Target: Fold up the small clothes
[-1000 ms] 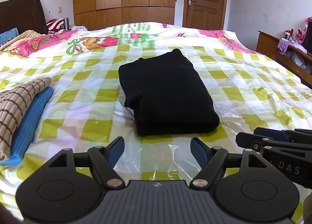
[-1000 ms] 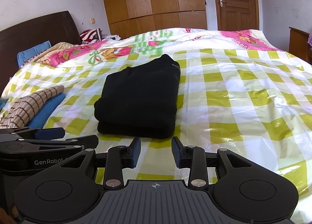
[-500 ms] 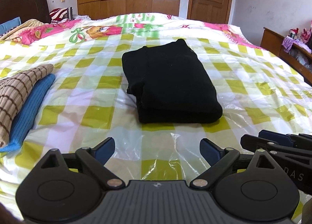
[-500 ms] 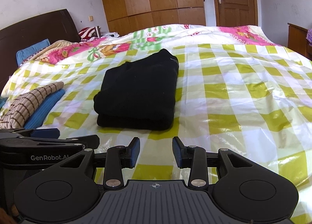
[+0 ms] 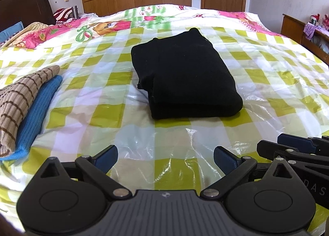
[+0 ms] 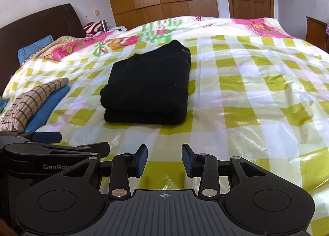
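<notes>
Folded black garment (image 5: 185, 75) lies ahead of both empty tongs, long axis running away; left tongs (image 5: 165, 159) just opened wide, right tongs (image 6: 164, 159) part-open, neither clearly nearer.

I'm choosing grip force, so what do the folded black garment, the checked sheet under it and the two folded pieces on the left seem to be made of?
Black garment: matte, thick soft fabric, perhaps fleece or knit; no sheen, rounded fold edges.
Checked sheet: looks like thin plastic film; glossy glare and crinkles.
Tan striped piece and blue piece: ribbed knit, visible ridges, matte.
</notes>
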A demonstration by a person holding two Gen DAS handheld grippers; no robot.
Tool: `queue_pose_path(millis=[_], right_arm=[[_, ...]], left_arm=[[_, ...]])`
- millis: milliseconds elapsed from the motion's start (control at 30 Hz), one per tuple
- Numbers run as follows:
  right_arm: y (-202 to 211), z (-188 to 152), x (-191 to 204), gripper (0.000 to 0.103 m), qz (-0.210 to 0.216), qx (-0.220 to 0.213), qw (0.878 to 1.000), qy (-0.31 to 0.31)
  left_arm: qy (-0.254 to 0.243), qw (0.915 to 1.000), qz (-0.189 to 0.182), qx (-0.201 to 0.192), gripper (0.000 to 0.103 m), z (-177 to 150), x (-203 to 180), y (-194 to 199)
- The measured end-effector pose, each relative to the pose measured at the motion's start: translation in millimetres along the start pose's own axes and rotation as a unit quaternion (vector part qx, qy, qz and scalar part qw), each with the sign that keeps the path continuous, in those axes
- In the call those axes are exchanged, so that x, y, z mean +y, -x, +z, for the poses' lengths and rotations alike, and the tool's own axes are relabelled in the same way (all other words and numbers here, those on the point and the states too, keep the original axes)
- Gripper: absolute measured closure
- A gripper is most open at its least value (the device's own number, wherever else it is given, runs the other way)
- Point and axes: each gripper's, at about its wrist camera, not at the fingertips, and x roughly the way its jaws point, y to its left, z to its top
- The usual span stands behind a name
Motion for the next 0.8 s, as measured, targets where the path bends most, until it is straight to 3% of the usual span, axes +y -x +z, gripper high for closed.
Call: queue_pose_path(millis=[800], right_arm=[[0.0, -0.9, -0.1, 0.067, 0.002, 0.002, 1.0, -0.006]], left_arm=[[-0.003, 1.0, 0.005, -0.004, 0.0, -0.9, -0.8, 2.1]])
